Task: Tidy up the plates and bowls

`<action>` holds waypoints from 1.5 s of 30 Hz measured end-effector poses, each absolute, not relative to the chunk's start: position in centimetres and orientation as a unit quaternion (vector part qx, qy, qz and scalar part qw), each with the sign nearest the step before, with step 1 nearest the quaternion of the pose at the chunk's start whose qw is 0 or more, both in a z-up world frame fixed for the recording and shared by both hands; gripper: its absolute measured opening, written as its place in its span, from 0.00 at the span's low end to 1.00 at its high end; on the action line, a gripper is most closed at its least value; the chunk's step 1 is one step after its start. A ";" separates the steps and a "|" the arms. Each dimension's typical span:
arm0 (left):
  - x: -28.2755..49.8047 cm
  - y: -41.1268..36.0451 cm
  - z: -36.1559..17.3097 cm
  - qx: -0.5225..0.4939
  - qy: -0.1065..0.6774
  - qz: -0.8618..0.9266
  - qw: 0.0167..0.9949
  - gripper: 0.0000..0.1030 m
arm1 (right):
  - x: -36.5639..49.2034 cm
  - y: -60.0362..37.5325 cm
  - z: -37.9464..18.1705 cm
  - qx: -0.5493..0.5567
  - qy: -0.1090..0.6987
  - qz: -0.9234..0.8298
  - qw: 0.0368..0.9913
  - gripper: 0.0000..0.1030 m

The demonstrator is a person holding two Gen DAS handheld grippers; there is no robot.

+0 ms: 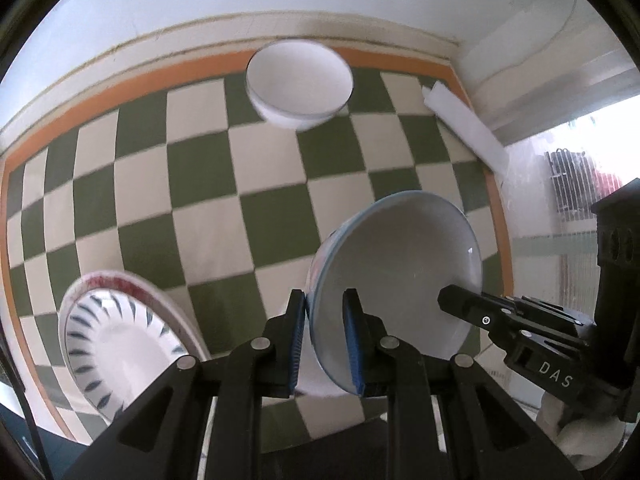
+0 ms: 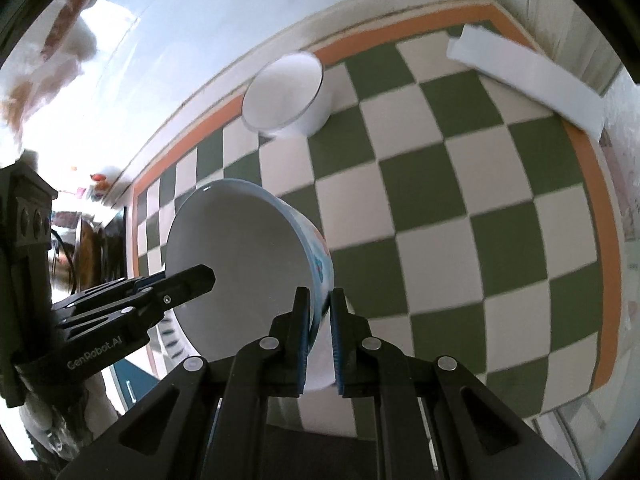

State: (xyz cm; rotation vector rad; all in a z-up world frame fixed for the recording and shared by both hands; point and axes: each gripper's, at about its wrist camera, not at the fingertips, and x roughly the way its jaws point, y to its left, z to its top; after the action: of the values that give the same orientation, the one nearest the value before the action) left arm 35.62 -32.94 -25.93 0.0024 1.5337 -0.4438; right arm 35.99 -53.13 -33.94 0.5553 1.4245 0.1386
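a pale, blue-rimmed ceramic bowl with a red and blue pattern on its outer wall (image 1: 394, 276) hangs in the air above a green and cream checkered tablecloth with an orange border (image 1: 200, 184), tipped steeply so its open mouth faces sideways rather than up. being round, it has no long axis to speak of; its rim stands close to upright. the left gripper (image 1: 325, 340) is clamped on one side of the rim, a blue pad on each face of the wall, and the right gripper (image 2: 320, 336) pinches the opposite side of the rim the same way. farther back, near the orange border, a plain white round bowl (image 1: 300, 84) sits upright on the cloth. low on the left lie a white plate with dark blue leaf strokes (image 1: 116, 344) resting on a red-rimmed plate (image 1: 120, 280). a folded white strip (image 1: 464, 128) lies by the far corner. the risk, as i judge it: both grips are thin rim pinches on glazed ware, so uneven movement of the two hands could twist the bowl loose, dropping it onto the plates.
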 end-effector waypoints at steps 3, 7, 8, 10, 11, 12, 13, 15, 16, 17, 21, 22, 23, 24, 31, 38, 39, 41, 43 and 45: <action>34.5 -31.8 -27.1 0.009 0.699 -0.199 0.686 0.16 | 35.0 -52.1 -34.9 0.247 0.655 0.066 0.711 0.11; 33.5 -31.1 -29.0 0.010 0.716 -0.192 0.671 0.16 | 34.0 -51.1 -37.0 0.248 0.674 0.069 0.692 0.11; 33.3 -31.1 -29.5 0.012 0.720 -0.190 0.668 0.16 | 33.9 -50.9 -37.4 0.247 0.677 0.069 0.689 0.11; 33.0 -31.1 -30.1 0.016 0.723 -0.188 0.664 0.16 | 33.4 -50.6 -38.2 0.246 0.683 0.070 0.684 0.11; 32.9 -31.2 -30.4 0.019 0.725 -0.187 0.663 0.16 | 33.3 -50.5 -38.6 0.245 0.686 0.070 0.682 0.11; 32.8 -31.3 -30.7 0.022 0.727 -0.186 0.661 0.16 | 33.2 -50.4 -38.9 0.244 0.689 0.071 0.678 0.11; 32.7 -31.4 -30.9 0.023 0.728 -0.186 0.659 0.16 | 33.1 -50.4 -39.2 0.244 0.691 0.070 0.676 0.11; 32.6 -31.7 -31.4 0.028 0.731 -0.184 0.657 0.16 | 33.1 -50.4 -39.7 0.244 0.695 0.068 0.673 0.11; 32.6 -31.9 -31.6 0.030 0.732 -0.184 0.656 0.16 | 33.2 -50.4 -39.9 0.244 0.697 0.067 0.671 0.11; 32.5 -32.0 -31.8 0.032 0.733 -0.183 0.654 0.16 | 33.3 -50.4 -40.1 0.243 0.699 0.066 0.669 0.11; 32.3 -32.4 -32.5 0.041 0.736 -0.182 0.650 0.16 | 33.3 -50.2 -40.9 0.242 0.706 0.063 0.663 0.11; 32.3 -32.5 -32.5 0.042 0.737 -0.181 0.650 0.16 | 33.3 -50.2 -41.1 0.244 0.708 0.062 0.660 0.11; 32.3 -32.6 -32.6 0.042 0.737 -0.182 0.650 0.16 | 33.2 -50.3 -41.2 0.245 0.708 0.061 0.659 0.11; 32.3 -32.8 -32.8 0.042 0.738 -0.182 0.649 0.16 | 33.3 -50.3 -41.3 0.242 0.710 0.060 0.659 0.11; 32.5 -32.3 -32.2 0.027 0.740 -0.183 0.647 0.16 | 33.8 -50.6 -41.4 0.250 0.716 0.065 0.648 0.11; 36.1 -31.1 -27.4 -0.023 0.707 -0.178 0.684 0.21 | 36.4 -53.0 -37.6 0.272 0.691 0.075 0.666 0.13; 37.4 -31.0 -26.9 -0.027 0.701 -0.168 0.692 0.25 | 37.3 -53.3 -36.9 0.274 0.684 0.076 0.672 0.18; 40.1 -30.9 -26.5 -0.042 0.697 -0.155 0.698 0.25 | 39.4 -53.9 -35.7 0.272 0.672 0.078 0.685 0.35; 42.8 -30.8 -26.6 -0.055 0.696 -0.144 0.701 0.25 | 41.4 -54.3 -34.9 0.270 0.660 0.079 0.697 0.50; 45.5 -30.7 -27.3 -0.059 0.694 -0.131 0.705 0.25 | 43.9 -54.7 -34.6 0.266 0.649 0.083 0.708 0.52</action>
State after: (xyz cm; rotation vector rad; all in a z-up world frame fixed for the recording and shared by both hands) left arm 45.55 -30.73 -27.28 -0.1309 1.5438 -0.2902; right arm 43.94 -54.70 -34.65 0.5903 1.4415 0.1834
